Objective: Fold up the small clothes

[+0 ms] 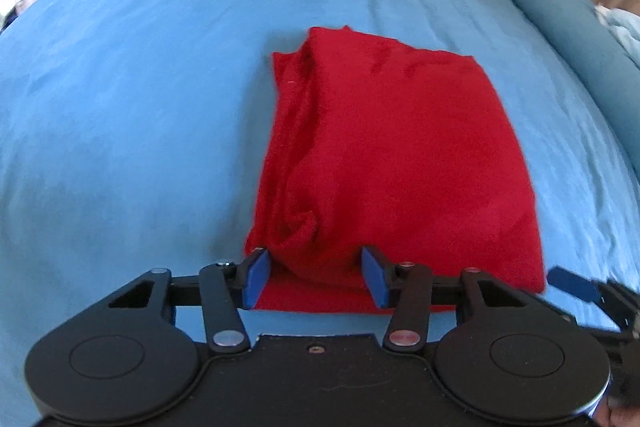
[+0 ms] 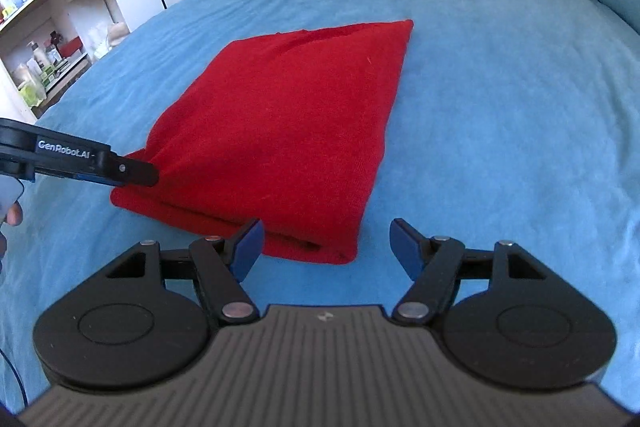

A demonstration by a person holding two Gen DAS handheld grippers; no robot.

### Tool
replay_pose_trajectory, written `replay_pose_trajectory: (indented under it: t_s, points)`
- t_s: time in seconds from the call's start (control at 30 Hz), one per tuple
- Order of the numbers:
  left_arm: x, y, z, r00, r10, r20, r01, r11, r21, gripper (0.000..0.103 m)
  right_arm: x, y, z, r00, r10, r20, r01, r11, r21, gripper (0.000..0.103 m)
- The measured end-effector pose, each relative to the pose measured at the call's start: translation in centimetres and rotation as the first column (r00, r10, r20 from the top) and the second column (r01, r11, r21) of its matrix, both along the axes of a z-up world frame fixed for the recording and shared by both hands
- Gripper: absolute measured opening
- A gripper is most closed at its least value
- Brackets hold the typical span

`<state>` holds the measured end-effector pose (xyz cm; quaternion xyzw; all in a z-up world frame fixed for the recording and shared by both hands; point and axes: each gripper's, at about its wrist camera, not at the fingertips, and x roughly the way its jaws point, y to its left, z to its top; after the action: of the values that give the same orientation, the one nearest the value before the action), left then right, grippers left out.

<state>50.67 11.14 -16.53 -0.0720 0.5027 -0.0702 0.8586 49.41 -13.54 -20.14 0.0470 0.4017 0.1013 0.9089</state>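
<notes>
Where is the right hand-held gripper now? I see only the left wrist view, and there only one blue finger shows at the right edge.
Observer: The right hand-held gripper is at the near right corner of the red garment; that corner lies between its fingers.
Operator: Is it closed on the cloth?
Observer: No, it stands open; one finger is over the bare blue bedsheet.
Operator: What stands beside the bed?
Observer: There are white shelves with bottles and small things on them.
</notes>
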Motion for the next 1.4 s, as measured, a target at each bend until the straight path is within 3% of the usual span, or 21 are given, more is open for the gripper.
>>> replay_pose_trajectory:
  t_s: [0.1,0.2,0.3,0.47,0.6,0.67,0.77,0.83,0.93,1.03,1.13,1.23,1.33,1.4]
  points:
    - [0.4,0.6,-0.1,0.999,0.031,-0.009,-0.031,0.999,-0.024,0.044,0.8,0.9,-0.2,1.000,0.000,-0.015,0.000,1.000,-0.008,0.085]
    - [1.0,0.3,-0.3,0.999,0.023,-0.023,-0.023,1.000,-0.011,0.012,1.3,1.3,-0.5,1.000,-0.008,-0.026,0.007,1.000,-0.019,0.085]
    - [1.4,-0.2,0.8,1.000,0.010,0.016,-0.010,1.000,-0.003,0.009,1.7,1.6,-1.0,0.999,-0.013,-0.042,0.012,0.999,-0.037,0.085]
    - [-1.9,0.4,6.4,0.978,0.023,0.207,-0.022,1.000,-0.004,0.009,1.8,1.7,-0.4,0.997,-0.075,-0.004,0.075,0.995,-0.068,0.084]
    - [-4.1,1.4,3.4,0.986,0.065,0.155,-0.070,0.997,0.026,0.009,1.5,1.1,-0.8,0.994,-0.113,-0.014,0.111,0.989,-0.094,0.084]
    - [-4.3,1.6,0.5,0.990,0.073,0.120,-0.078,0.996,0.040,0.010,1.6,0.9,-1.4,0.993,-0.111,-0.033,0.107,0.988,-0.107,0.083]
    - [-3.9,1.8,-1.3,0.991,0.078,0.113,-0.083,0.996,0.036,0.025,1.7,0.8,-1.5,0.996,-0.084,-0.021,0.080,0.987,-0.140,0.084]
    - [-4.0,2.0,-0.8,0.986,0.094,0.139,-0.099,0.995,0.031,0.051,1.6,0.8,-1.5,0.997,-0.074,-0.010,0.071,0.984,-0.164,0.084]
    - [-4.9,2.6,0.6,0.972,0.113,0.206,-0.131,0.988,0.077,0.066,1.3,0.2,-1.5,0.998,-0.069,-0.003,0.068,0.987,-0.146,0.084]
    - [-5.2,3.5,0.4,0.978,0.096,0.186,-0.116,0.989,0.096,0.066,0.9,0.0,-1.5,0.998,-0.064,-0.009,0.062,0.986,-0.154,0.084]
    - [-4.8,3.8,-0.8,0.986,0.082,0.144,-0.108,0.977,0.186,0.066,0.9,-0.5,-1.4,0.998,-0.060,-0.022,0.056,0.987,-0.153,0.085]
    - [-4.7,4.1,-1.8,0.992,0.079,0.094,-0.099,0.969,0.225,0.065,0.7,-0.7,-1.2,0.998,-0.045,-0.041,0.038,0.987,-0.156,0.086]
    - [-5.9,5.2,-0.9,0.992,0.084,0.099,-0.102,0.976,0.192,0.066,0.7,-1.1,-0.7,0.996,-0.016,-0.088,0.000,0.984,-0.180,0.088]
    - [-6.3,5.2,0.6,0.990,0.081,0.115,-0.100,0.981,0.164,0.067,0.4,-2.0,0.1,0.995,-0.014,-0.103,-0.001,0.990,-0.141,0.088]
